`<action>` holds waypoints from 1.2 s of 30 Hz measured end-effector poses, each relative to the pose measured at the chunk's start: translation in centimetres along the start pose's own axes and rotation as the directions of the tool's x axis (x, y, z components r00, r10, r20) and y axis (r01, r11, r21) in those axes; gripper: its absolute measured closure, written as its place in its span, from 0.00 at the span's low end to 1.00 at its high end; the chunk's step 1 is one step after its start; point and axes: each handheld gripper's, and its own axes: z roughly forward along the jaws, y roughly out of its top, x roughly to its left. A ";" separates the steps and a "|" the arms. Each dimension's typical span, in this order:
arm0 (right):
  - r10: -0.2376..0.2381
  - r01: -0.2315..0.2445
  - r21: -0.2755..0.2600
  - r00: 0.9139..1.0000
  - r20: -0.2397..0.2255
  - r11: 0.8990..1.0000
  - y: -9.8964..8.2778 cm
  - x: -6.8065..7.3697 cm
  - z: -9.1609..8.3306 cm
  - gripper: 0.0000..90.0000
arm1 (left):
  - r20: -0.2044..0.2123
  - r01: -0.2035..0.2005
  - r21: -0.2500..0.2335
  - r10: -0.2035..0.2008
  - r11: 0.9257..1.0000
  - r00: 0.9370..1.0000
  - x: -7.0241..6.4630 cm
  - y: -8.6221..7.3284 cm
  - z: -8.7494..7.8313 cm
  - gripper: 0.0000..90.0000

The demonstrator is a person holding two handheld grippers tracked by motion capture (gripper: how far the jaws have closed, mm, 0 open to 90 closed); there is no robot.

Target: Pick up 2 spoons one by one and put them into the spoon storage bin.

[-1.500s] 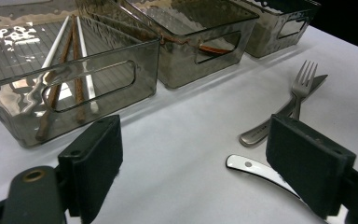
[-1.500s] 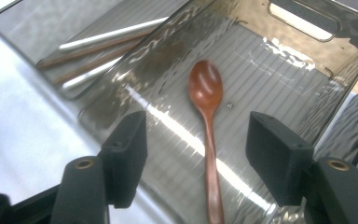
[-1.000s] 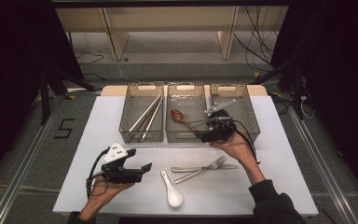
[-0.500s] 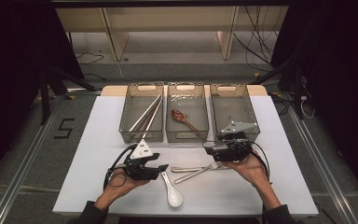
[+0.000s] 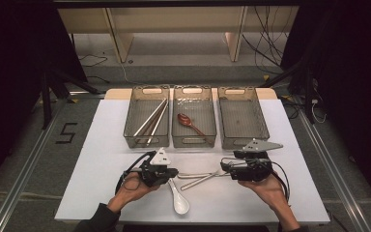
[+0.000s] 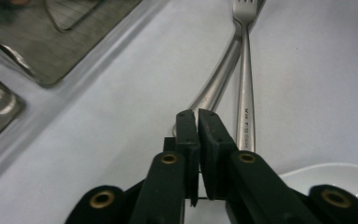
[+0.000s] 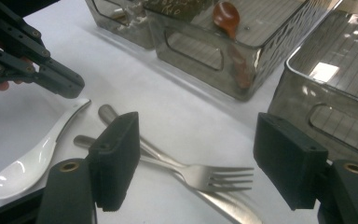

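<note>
High view caught the left gripper [image 5: 173, 172], jaws just closed on nothing, beside the white ceramic spoon [image 5: 178, 200]; the right gripper [image 5: 224, 168], jaws apart, hovered over two stiff, likely slippery steel forks [image 5: 200, 178], best pinched mid-handle

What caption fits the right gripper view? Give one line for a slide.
Open right gripper poised over two crossed forks, white spoon alongside, brown spoon binned.

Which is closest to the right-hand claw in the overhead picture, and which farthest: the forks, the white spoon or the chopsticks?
From the right claw outward:
1. The forks, on the mat just to its left, tines toward it.
2. The white spoon, farther left and nearer the person, beside the left claw.
3. The chopsticks, in the leftmost bin at the back.
</note>
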 end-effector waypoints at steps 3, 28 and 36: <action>0.002 -0.002 -0.003 1.000 -0.002 1.000 -0.3 0.1 -0.2 0.36 | 0.015 -0.013 0.025 0.013 1.000 1.000 0.0 -0.1 0.4 0.99; 0.005 -0.004 0.016 1.000 -0.013 1.000 -1.5 0.5 -0.5 0.36 | 0.031 -0.057 0.170 0.052 0.984 0.998 0.1 0.0 1.9 0.99; 0.007 -0.007 0.010 1.000 -0.009 1.000 -1.6 0.3 -0.8 0.36 | 0.004 -0.019 0.243 0.018 0.970 1.000 0.4 -0.8 0.6 0.99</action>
